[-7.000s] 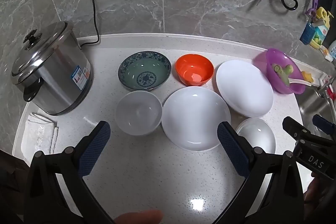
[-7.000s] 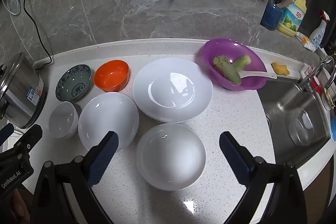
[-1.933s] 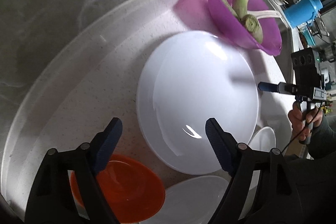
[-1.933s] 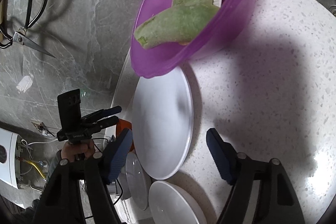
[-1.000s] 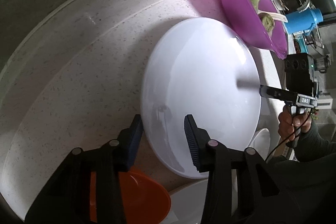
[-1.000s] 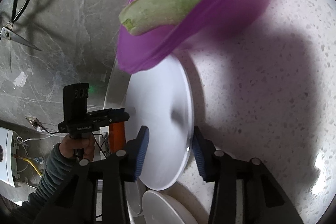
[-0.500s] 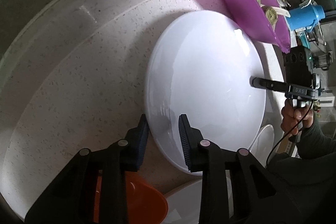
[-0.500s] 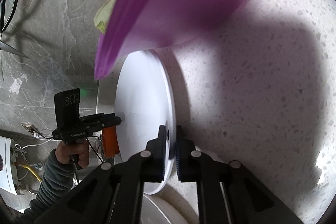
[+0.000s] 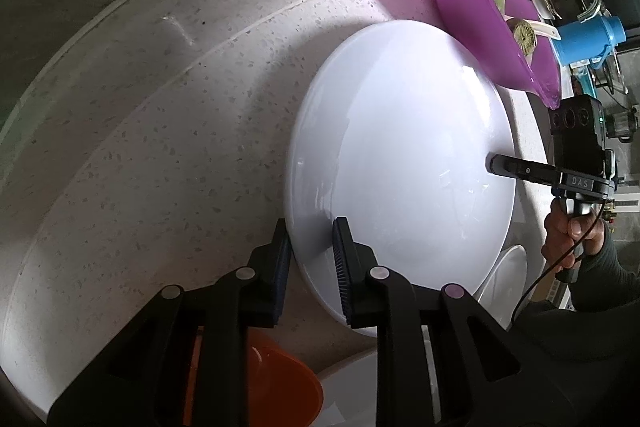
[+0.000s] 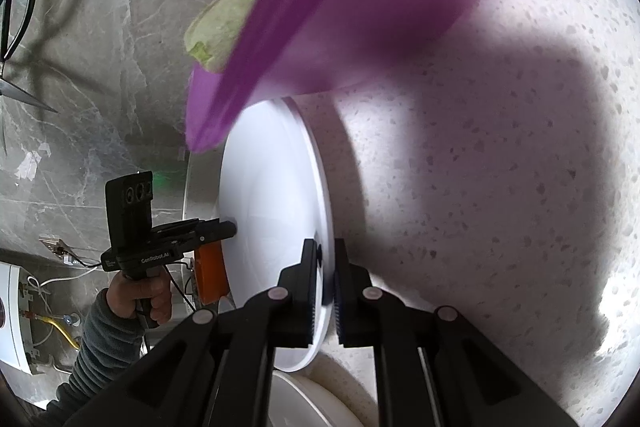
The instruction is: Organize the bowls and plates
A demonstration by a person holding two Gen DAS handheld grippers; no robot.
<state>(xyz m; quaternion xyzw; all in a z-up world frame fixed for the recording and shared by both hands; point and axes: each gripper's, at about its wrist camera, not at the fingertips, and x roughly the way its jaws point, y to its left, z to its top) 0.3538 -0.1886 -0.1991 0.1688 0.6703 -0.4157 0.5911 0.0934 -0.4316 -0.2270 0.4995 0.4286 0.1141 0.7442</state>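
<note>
A large white plate (image 9: 400, 155) lies on the speckled counter; it also shows edge-on in the right wrist view (image 10: 272, 227). My left gripper (image 9: 310, 251) is shut on its near rim, one finger above and one below. My right gripper (image 10: 325, 267) is shut on the opposite rim; it also shows in the left wrist view (image 9: 496, 163). My left gripper also shows in the right wrist view (image 10: 230, 227). An orange bowl (image 9: 280, 379) sits under my left gripper. Another white plate (image 10: 308, 403) lies below.
A purple bowl (image 9: 492, 23) holding green vegetable pieces (image 10: 224, 27) stands right beside the plate, its rim overhanging the plate's edge. A blue jug (image 9: 588, 39) and a tap stand beyond it. The marble wall (image 10: 100, 27) rises behind the counter (image 10: 500, 187).
Both grippers have closed from open onto opposite rims of the large white plate. Both have moved in closer to it.
</note>
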